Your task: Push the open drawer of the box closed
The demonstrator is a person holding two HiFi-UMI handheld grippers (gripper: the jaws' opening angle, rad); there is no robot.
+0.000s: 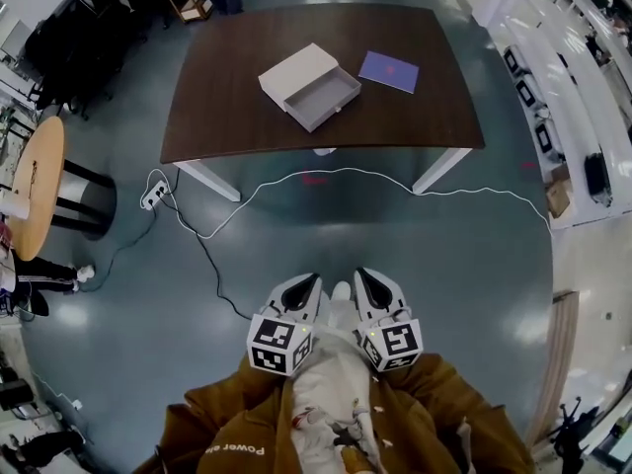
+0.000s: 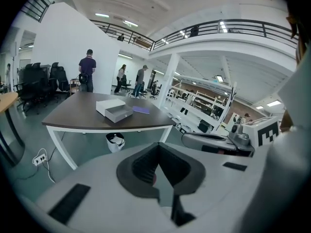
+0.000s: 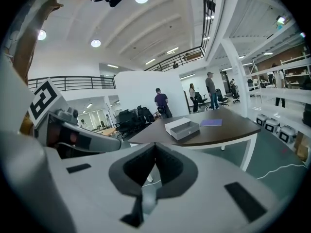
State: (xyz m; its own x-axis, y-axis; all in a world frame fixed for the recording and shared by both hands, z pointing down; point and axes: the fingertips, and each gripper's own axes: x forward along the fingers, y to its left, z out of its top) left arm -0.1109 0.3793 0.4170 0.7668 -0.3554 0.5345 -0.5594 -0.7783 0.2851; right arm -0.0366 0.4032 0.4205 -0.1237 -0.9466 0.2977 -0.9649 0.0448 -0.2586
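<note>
A pale grey box (image 1: 296, 73) lies on the dark brown table (image 1: 217, 117), its drawer (image 1: 324, 100) pulled out toward me and empty. Both grippers are held close to my body, far short of the table, over the floor. The left gripper (image 1: 312, 279) and the right gripper (image 1: 360, 275) are side by side, each with its jaws pressed together and holding nothing. The left gripper view shows the box (image 2: 110, 105) and its drawer (image 2: 119, 113) far ahead, beyond the left gripper (image 2: 158, 147). In the right gripper view the box (image 3: 181, 127) is likewise distant from the right gripper (image 3: 155, 146).
A purple booklet (image 1: 388, 71) lies right of the box. A white cable (image 1: 326, 174) and a power strip (image 1: 153, 196) lie on the floor before the table. A round wooden table (image 1: 38, 181) stands left, shelving (image 1: 568, 97) right. A waste bin (image 2: 115, 141) sits under the table; people stand beyond.
</note>
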